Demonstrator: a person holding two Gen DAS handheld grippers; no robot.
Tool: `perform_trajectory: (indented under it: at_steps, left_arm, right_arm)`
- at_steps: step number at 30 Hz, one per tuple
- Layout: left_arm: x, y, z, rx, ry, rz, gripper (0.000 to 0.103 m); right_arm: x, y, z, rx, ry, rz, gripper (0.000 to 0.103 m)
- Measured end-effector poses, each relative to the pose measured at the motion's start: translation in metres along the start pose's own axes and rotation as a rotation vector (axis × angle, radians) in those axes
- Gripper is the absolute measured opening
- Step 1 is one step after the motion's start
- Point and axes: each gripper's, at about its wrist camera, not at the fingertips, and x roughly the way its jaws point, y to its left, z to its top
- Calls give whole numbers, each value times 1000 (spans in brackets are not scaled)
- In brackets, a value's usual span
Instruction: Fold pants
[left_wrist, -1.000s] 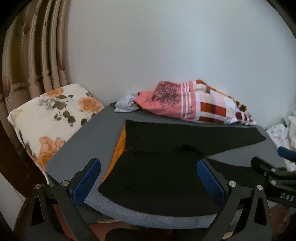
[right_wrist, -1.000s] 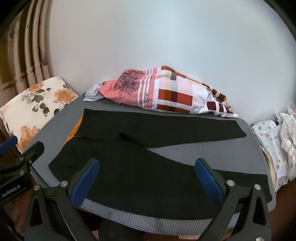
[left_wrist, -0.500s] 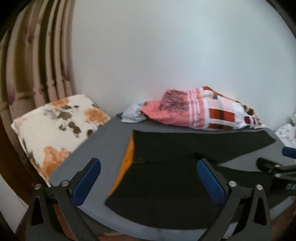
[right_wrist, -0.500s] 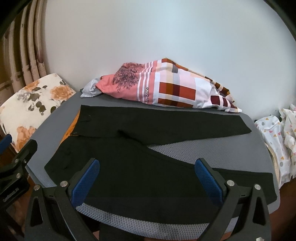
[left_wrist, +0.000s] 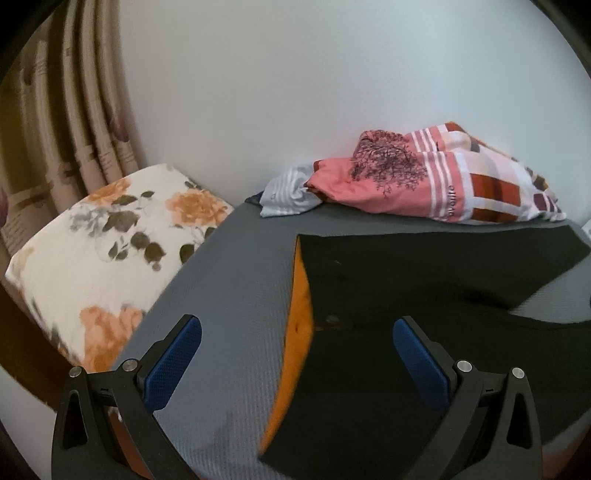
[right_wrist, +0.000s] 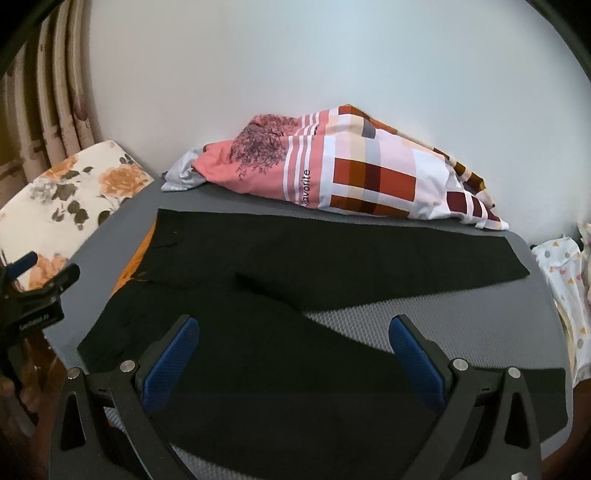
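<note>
Both grippers as I hold them over the near edge of the grey mat (right_wrist: 424, 321), each pointing toward the white wall. My left gripper (left_wrist: 297, 350) hovers low above the waistband end of the black pants (left_wrist: 424, 295); its blue pads (left_wrist: 173, 363) stand wide apart with nothing between them. The orange lining (left_wrist: 299, 314) at the waist opening runs up between the two pads, the bare mat lying under the left pad and black cloth under the right. My right gripper (right_wrist: 293, 352) is likewise spread wide and empty, poised above the nearer trouser leg. The pants (right_wrist: 295, 280) lie flat on the mat, waist toward the floral cushion (right_wrist: 74, 192), the two legs splayed in a V away from it, the far leg just short of the patterned bundle of cloth (right_wrist: 351, 170) against the wall. In the right view the left gripper (right_wrist: 26, 295) appears beside the mat's cushion-side edge. Compared with a second ago, the left gripper has swung toward the cushion and closed in on the waistband; the pants have not shifted.
</note>
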Motion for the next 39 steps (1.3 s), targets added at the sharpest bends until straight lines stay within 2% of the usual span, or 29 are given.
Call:
perform_trajectory:
  at_steps: [6,12,39]
  left_arm:
    - [57,20,17,-33,45,-36,103]
    - [76,19,21,0,34,-2,103]
    - [91,14,31,31,27,2,103]
  right_arm:
    - [34,10,14,-26,28,-31,102]
    - [51,19,22,-38,38,-44,102]
    - [67,41,38,-68,38,-47,102]
